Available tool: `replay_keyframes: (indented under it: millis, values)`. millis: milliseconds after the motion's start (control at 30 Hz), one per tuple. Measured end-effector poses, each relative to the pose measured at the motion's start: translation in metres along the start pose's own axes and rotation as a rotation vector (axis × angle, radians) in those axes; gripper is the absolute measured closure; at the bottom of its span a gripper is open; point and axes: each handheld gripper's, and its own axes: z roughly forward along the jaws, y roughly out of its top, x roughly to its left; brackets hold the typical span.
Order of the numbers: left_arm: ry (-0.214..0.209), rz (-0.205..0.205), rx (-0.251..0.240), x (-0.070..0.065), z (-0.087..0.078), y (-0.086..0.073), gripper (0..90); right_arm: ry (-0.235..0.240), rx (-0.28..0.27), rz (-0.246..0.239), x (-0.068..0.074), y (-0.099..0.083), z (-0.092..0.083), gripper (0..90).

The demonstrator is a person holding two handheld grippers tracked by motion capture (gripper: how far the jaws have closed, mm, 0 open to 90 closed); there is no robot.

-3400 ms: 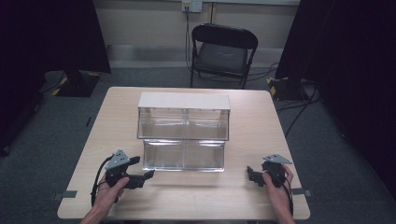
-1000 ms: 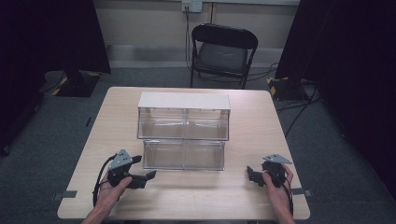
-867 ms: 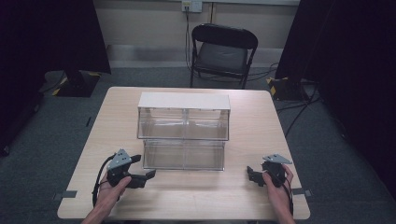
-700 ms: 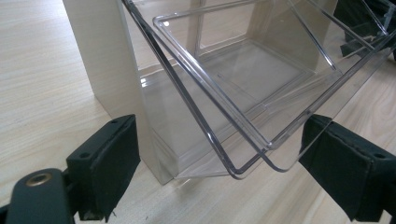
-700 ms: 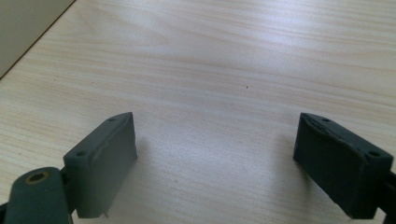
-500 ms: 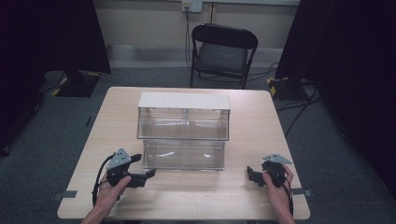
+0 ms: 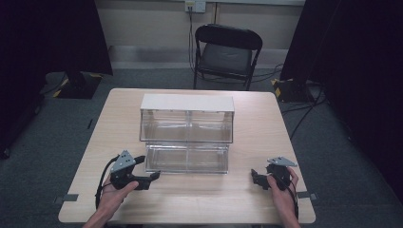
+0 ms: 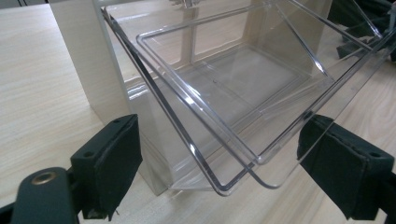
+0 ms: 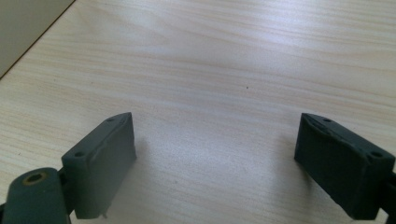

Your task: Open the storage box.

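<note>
A clear plastic two-tier bin organiser with a white top (image 7: 187, 102) stands mid-table. Its lower left bin (image 7: 166, 159) is tilted open toward me. My left gripper (image 7: 148, 168) sits at that bin's front left corner. In the left gripper view the clear bin (image 8: 243, 88) fills the space ahead, and its front lip lies between the wide-open jaws of the left gripper (image 8: 233, 182), touching neither pad. My right gripper (image 7: 255, 178) rests near the table's front right, apart from the organiser. In its own view the right gripper (image 9: 215, 163) is open over bare wood.
The light wooden table (image 7: 199, 199) has free room in front of and beside the organiser. A black folding chair (image 7: 225, 50) stands beyond the far edge. Cables run on the grey floor at the right.
My left gripper has crept slightly right toward the lower bin. The right gripper and the organiser have not visibly moved.
</note>
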Motion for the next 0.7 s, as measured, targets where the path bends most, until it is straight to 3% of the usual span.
replay_keyframes:
  millis: [367, 700]
  values:
    - [-0.002, 0.011, -0.013, -0.0015, -0.0032, 0.0051, 14.4, 0.000, 0.000, 0.000, 0.0000, 0.0000, 0.0000, 11.6]
    - [0.000, -0.007, -0.039, -0.0033, -0.0082, 0.0095, 15.1, 0.000, 0.000, 0.000, 0.0000, 0.0000, 0.0000, 11.6]
